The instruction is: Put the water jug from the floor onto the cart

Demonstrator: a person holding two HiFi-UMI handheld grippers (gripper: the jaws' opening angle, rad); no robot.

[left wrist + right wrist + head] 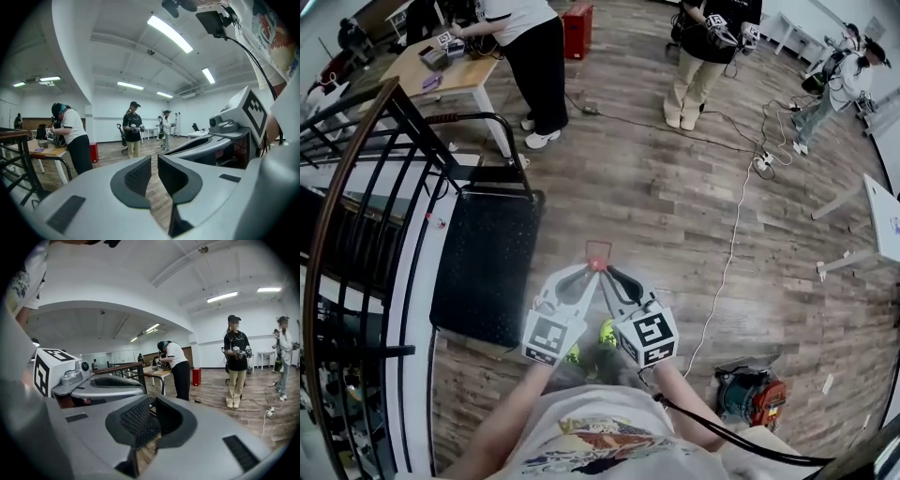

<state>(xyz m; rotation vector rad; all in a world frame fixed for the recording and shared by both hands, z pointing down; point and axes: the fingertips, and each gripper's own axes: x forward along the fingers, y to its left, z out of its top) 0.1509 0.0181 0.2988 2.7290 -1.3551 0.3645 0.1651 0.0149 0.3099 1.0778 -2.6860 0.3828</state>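
Left gripper [154,174]: narrow gap, nothing between.
Right gripper [151,414]: jaws together, empty.
Water jug: in no view.
Cart [487,272]: deck bare, left of both grippers.
Risk: jaws this close would likely fail to take hold; floor cable [727,272] could snag feet.
Hidden: floor under the person's body.

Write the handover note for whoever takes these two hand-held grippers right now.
Left hand-held gripper: jaws slightly apart, nothing between them.
Right hand-held gripper: jaws together, empty.
Both are held side by side over the wooden plank floor, beside the black flat platform cart.
The water jug shows in no view, and the cart's deck carries no jug.
Done: nothing visible.
Left: find the jug, grip it, lift it onto the cart.
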